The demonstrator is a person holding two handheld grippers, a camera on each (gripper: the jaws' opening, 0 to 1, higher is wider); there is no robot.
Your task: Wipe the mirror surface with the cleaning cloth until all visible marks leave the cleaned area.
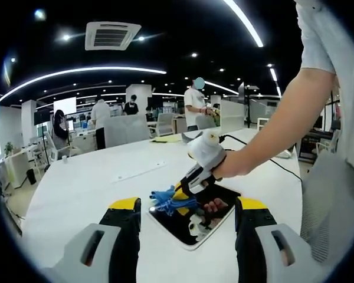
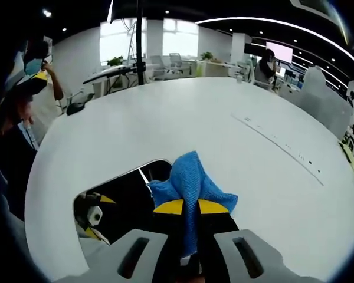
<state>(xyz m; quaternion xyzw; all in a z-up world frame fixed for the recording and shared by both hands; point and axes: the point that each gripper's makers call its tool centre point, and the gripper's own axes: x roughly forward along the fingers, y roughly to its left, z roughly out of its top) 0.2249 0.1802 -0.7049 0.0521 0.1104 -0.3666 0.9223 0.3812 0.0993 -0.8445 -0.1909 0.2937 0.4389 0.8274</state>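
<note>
A rectangular mirror [image 1: 180,229] lies flat on the white table [image 1: 88,177], just ahead of my left gripper [image 1: 189,206], whose jaws stand wide open and empty on either side of it. A person's hand brings my right gripper [image 1: 181,192] in from the right, shut on a blue cleaning cloth [image 1: 169,200] that rests on the mirror's far left part. In the right gripper view, the right gripper [image 2: 190,207] pinches the blue cloth [image 2: 192,180] between its yellow tips at the edge of the mirror [image 2: 130,203], which reflects the other gripper.
The white table [image 2: 236,130] is large and round-edged, with a thin cable slot [image 2: 277,141] and a black cable [image 1: 283,168] on it. A grey chair [image 1: 333,200] stands at the right. Several people [image 1: 194,106] stand at desks in the background; another person [image 2: 15,135] is at the table's edge.
</note>
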